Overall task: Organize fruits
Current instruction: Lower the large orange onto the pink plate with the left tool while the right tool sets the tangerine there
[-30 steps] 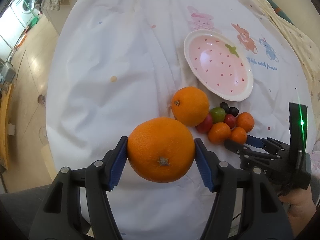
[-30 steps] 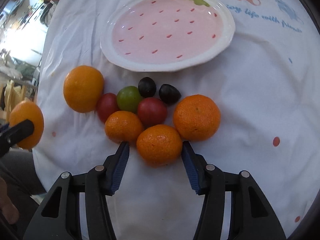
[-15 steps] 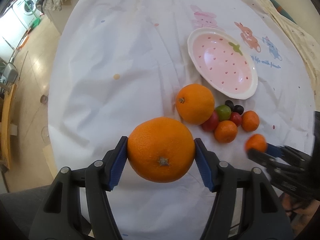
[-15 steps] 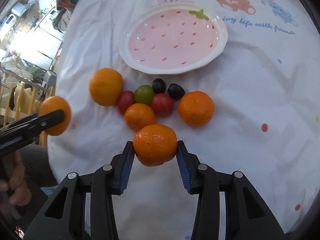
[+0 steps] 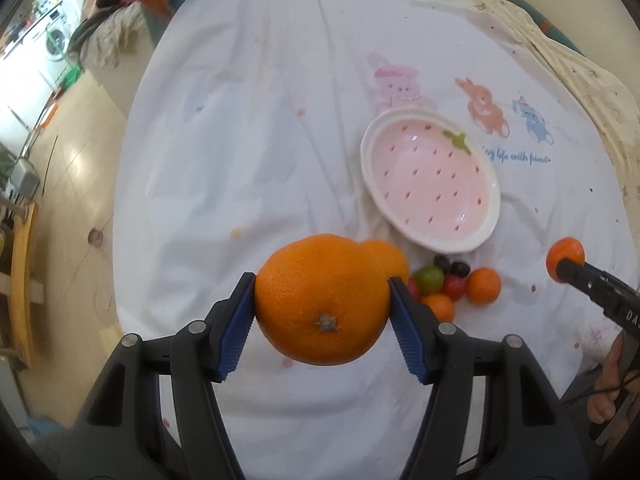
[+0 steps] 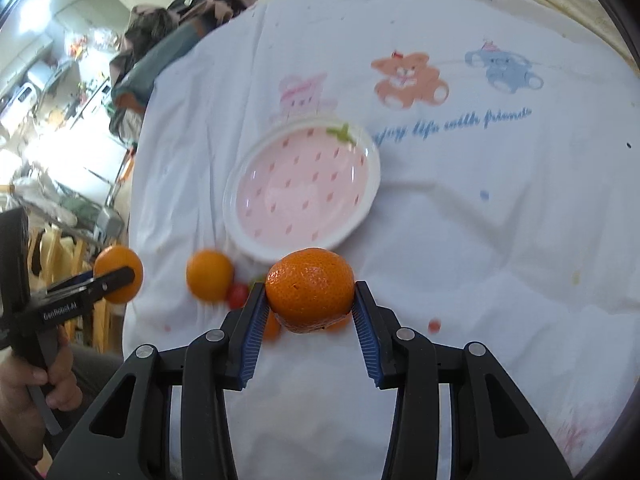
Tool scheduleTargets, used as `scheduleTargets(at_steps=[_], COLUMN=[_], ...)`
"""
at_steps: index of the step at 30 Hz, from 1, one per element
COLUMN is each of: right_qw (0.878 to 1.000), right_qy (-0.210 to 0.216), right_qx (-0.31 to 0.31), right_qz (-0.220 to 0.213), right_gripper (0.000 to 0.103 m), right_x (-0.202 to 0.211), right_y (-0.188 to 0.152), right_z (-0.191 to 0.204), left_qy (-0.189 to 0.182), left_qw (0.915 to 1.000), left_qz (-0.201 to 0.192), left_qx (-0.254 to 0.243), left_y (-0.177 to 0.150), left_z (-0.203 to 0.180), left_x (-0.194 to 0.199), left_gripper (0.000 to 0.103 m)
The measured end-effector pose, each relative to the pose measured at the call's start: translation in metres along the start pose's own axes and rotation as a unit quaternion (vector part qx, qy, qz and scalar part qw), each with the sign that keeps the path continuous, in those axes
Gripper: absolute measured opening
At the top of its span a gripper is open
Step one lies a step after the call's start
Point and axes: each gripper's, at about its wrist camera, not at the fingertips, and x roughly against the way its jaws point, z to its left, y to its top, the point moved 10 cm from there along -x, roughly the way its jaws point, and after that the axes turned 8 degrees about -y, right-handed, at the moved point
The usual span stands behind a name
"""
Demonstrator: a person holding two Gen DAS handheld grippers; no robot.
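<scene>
My left gripper [image 5: 322, 300] is shut on a large orange [image 5: 322, 298] and holds it above the near table edge. My right gripper [image 6: 310, 294] is shut on a small mandarin [image 6: 310, 290], lifted above the cloth; it also shows in the left wrist view [image 5: 565, 258]. The pink strawberry plate [image 5: 486, 236] lies empty beyond both. A second orange [image 5: 390, 258], a green tomato [image 5: 429, 279], red tomatoes [image 5: 454, 286], dark grapes [image 5: 460, 268] and two mandarins [image 5: 483, 286] lie just in front of the plate, partly hidden by the held fruit.
A white tablecloth [image 5: 248, 160] with printed bears and rabbit covers the round table. Its left edge drops to a tiled floor [image 5: 68, 184]. A pile of clothes [image 5: 116, 28] sits beyond the far left edge. A hand [image 6: 40, 384] holds the left gripper's handle.
My right gripper closed on a mandarin from the pile and has lifted it up and back. My left gripper has risen with the large orange still in it.
</scene>
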Motion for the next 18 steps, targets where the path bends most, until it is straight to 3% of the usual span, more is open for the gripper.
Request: scheduleTargets(at_steps=[12,18], right_qw=[1.0,1.0], right_qy=[0.011,0.018], right_qx=[0.005,-0.006], right_qz=[-0.006,0.009], right_gripper=[0.044,0.044], right_x=[-0.047,-0.082], right_y=[0.073,0.099], right_z=[0.001,-0.004], left_qy=[0.005,0.023], left_qw=[0.9993,0.9961], left_qz=[0.015,0.013], left_qx=[-0.035,-0.084], left_y=[0.067,0.094], left_z=[-0.029,-0.049], left_x=[-0.054,-0.088], left_gripper=[0.061,0.061])
